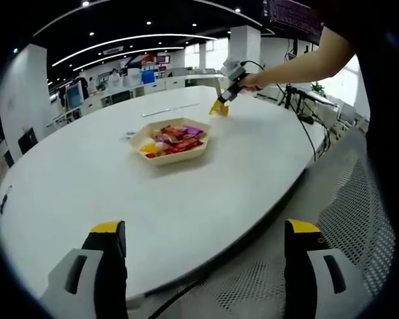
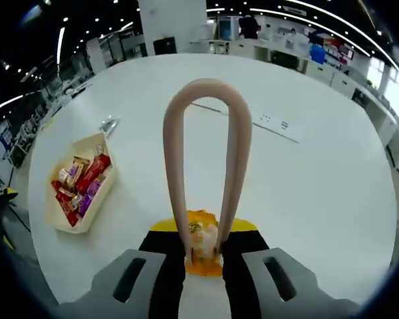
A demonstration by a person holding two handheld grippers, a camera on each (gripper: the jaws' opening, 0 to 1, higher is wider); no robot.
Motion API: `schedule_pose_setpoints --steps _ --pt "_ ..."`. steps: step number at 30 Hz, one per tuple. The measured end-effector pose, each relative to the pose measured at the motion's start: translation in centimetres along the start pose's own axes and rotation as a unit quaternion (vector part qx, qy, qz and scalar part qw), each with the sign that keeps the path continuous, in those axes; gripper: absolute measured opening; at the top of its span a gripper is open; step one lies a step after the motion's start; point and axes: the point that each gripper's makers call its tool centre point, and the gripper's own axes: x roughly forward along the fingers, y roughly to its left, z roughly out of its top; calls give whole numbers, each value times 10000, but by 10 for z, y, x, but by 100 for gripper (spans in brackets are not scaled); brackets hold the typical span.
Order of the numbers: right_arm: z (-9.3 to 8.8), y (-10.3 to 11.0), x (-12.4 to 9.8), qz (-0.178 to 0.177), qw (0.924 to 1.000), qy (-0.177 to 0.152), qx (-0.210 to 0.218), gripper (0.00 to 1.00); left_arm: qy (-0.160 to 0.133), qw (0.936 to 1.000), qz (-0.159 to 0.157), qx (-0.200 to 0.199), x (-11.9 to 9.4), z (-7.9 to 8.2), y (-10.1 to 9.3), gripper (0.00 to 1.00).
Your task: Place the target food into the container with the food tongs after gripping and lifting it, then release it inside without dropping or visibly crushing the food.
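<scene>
A beige hexagonal tray (image 1: 177, 159) of wrapped snacks sits mid-table; in the right gripper view it lies to the left (image 2: 86, 224). My right gripper (image 2: 203, 232) is shut on pinkish food tongs (image 2: 176, 133), whose looped bend points away over the table. A yellow-orange wrapped snack (image 2: 201, 240) is pinched between the tongs' arms, right at the jaws. In the left gripper view a person's hand holds the right gripper (image 1: 221, 106) just beyond the tray. My left gripper (image 1: 206, 239) is open at the table's near edge, holding nothing.
The round white table (image 1: 86, 193) holds a long paper strip (image 2: 274, 123) and a small shiny wrapper (image 2: 108, 124) by the tray. A mesh chair (image 1: 349, 199) stands at the near right of the table edge. Office desks fill the background.
</scene>
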Motion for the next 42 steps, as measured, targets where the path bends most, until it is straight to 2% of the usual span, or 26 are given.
schedule_pose_setpoints --steps 16,32,39,42 --pt "21 11 -40 -99 9995 -263 -157 19 -172 9998 45 119 -2 5 0 95" --pt "52 32 -88 -183 9967 -575 -534 20 -446 9986 98 271 -5 14 0 93" --pt "65 51 -99 -82 9954 -740 -611 20 -562 9978 114 324 -7 18 1 93" --pt "74 67 -99 15 9944 -827 -655 20 -610 9975 126 344 -8 19 1 93"
